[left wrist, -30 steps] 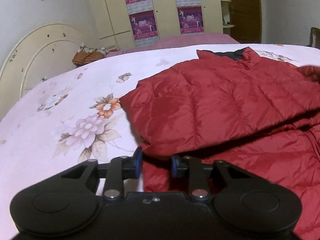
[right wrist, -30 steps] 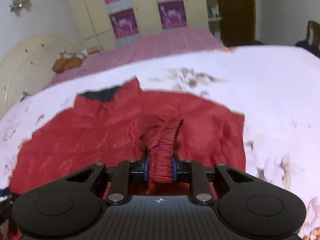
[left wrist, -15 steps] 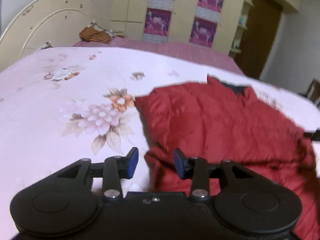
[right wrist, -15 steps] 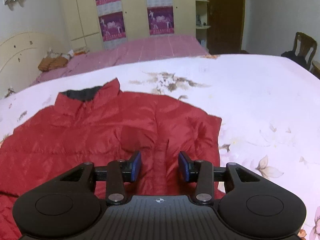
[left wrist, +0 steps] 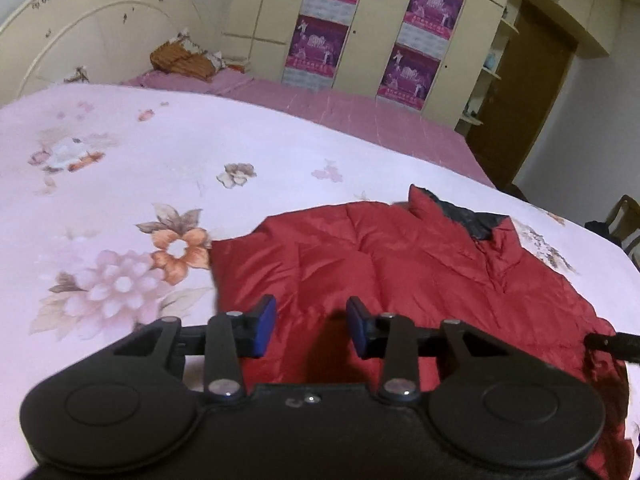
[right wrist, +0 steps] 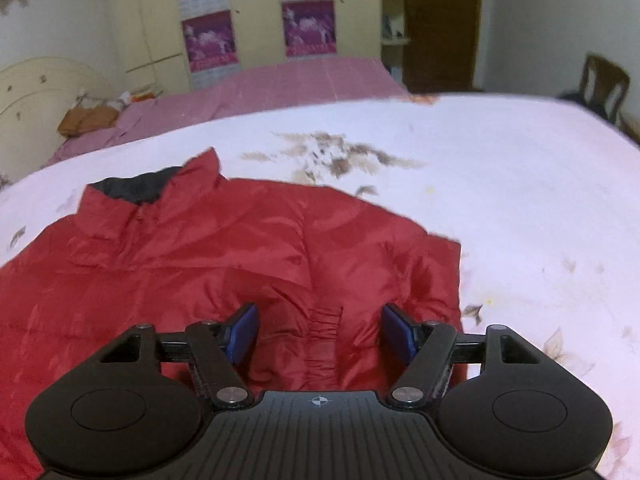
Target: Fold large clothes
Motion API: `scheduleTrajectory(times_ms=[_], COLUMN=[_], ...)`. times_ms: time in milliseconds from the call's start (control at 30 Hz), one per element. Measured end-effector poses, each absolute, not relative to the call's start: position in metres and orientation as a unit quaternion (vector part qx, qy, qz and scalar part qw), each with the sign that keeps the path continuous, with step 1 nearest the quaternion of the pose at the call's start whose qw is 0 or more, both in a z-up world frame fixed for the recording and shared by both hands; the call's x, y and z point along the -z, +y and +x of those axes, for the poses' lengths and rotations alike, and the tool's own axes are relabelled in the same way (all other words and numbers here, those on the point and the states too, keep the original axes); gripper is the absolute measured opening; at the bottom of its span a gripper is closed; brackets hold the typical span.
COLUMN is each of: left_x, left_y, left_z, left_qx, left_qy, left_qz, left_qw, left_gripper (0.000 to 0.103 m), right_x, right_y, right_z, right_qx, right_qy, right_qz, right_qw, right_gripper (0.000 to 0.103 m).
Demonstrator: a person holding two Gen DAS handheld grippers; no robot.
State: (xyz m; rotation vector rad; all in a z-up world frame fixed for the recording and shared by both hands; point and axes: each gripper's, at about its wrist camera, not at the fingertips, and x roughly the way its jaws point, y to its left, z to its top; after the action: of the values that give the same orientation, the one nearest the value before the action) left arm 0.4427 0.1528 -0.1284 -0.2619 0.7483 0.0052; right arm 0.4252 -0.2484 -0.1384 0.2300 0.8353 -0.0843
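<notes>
Garment: a red quilted puffer jacket with a dark collar lining (right wrist: 224, 264) lies flat on the bed, spreading ahead of and below both sets of jaws; its collar points away from them.
Sleeves: an elastic-gathered red cuff (right wrist: 326, 324) lies on the jacket body, right between the right jaws; the jacket's outer edges look straight, so both sleeves seem folded inward.
Right gripper (right wrist: 318, 334): jaws wide apart and just been opening; the cuff sits between them, but the blue pads do not press on it.
Left gripper (left wrist: 311, 330): jaws apart, having just been closing a little; only red fabric lies below the gap, nothing pinched.
Done so far: judged from how it lies, the sleeve folds on both sides are in place and the cuff is released.
Left to do: the body is not yet folded over on itself; hem to collar probably comes next.
Support: a pale pink bedsheet with printed flowers (left wrist: 120, 208) reaches out on both sides of the jaws.
Beyond: cream wardrobe doors with purple posters (left wrist: 360, 40) stand far ahead.
</notes>
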Motion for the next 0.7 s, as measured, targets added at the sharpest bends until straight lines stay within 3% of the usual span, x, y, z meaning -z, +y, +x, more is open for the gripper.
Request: scheduleTrajectory(times_ms=[33,133,200,500,600,700], left_x=[0.132,0.14,0.142,0.156,0.155,0.156], left_y=[0.152,0.148,0.145,0.136,0.137,0.137], left_z=[0.447,0.455,0.457,0.467,0.467,0.467], left_qx=[-0.006,-0.007,-0.003,-0.007,-0.007,-0.01], left_qy=[0.366,0.369,0.367,0.379,0.38,0.381], left_qz=[-0.127,-0.121,-0.117,-0.09,-0.086,-0.083], left_qw=[0.922,0.922,0.923,0.921,0.921,0.921], left_gripper=[0.034,0.031,0.031,0.032,0.032,0.033], right_x=[0.14,0.143,0.14,0.147,0.135,0.119], right_y=[-0.248,-0.241,-0.236,-0.244,-0.25,-0.254], right_z=[0.427,0.43,0.429,0.427,0.421,0.415], right_qx=[0.036,0.016,0.01,0.041,0.068,0.075], right_qy=[0.407,0.411,0.404,0.407,0.378,0.347], right_qz=[0.117,0.109,0.097,0.06,0.06,0.065], right_qw=[0.905,0.905,0.909,0.911,0.921,0.933], right_gripper=[0.068,0.03,0.023,0.023,0.046,0.046])
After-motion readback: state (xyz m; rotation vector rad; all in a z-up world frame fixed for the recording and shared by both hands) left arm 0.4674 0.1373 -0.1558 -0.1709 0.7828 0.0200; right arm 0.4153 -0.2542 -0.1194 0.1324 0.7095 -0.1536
